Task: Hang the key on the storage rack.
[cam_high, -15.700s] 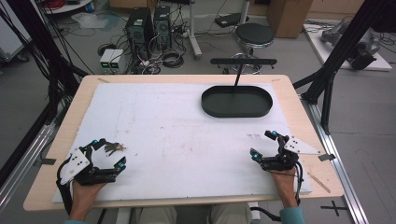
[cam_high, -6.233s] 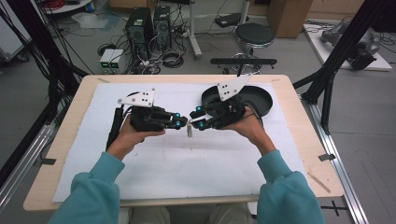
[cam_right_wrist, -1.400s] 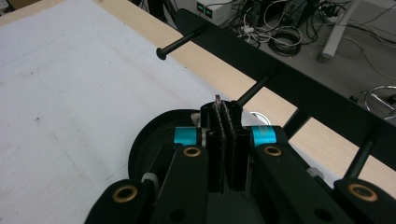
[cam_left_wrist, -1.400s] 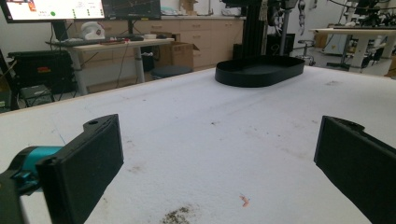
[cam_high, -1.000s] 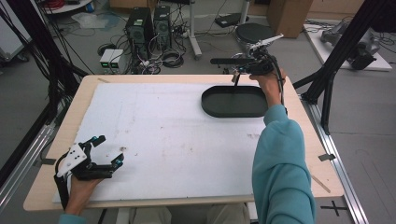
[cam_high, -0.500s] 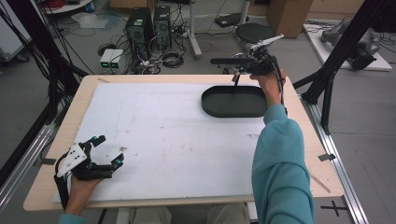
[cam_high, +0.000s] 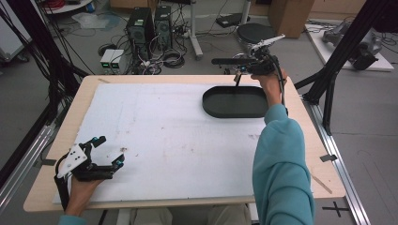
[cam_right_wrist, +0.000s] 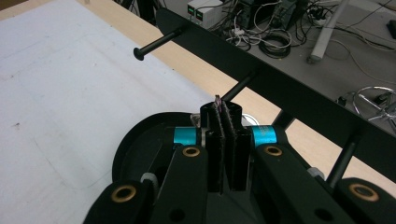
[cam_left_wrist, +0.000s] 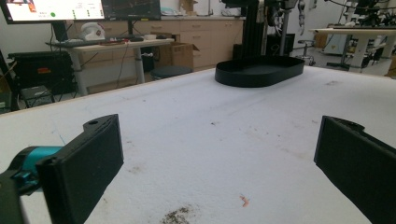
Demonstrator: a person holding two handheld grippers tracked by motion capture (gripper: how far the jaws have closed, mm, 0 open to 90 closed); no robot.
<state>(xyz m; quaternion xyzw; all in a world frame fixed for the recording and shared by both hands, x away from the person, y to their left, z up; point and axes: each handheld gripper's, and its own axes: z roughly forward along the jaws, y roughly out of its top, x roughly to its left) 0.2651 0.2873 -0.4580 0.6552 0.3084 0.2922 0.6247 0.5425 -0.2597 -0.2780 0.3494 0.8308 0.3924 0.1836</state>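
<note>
I keep my right tool (cam_right_wrist: 223, 112) clenched on what looks like a thin key, beside the rack peg (cam_right_wrist: 238, 86) at the surface's far edge, to hang it, left tool (cam_high: 109, 151) released.

The left gripper (cam_left_wrist: 219, 172) hovers low over the white mat (cam_left_wrist: 210, 130), jaws wide apart with nothing between them. A black oval tray (cam_left_wrist: 259, 71) sits near the desk's far edge.

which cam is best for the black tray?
High view: the black tray shows whole from above, its full oval rim and bare inside, with the right gripper just past its far edge. Left gripper view shows it far off, edge-on. Right gripper view shows part of its rim behind the shut jaws.
</note>
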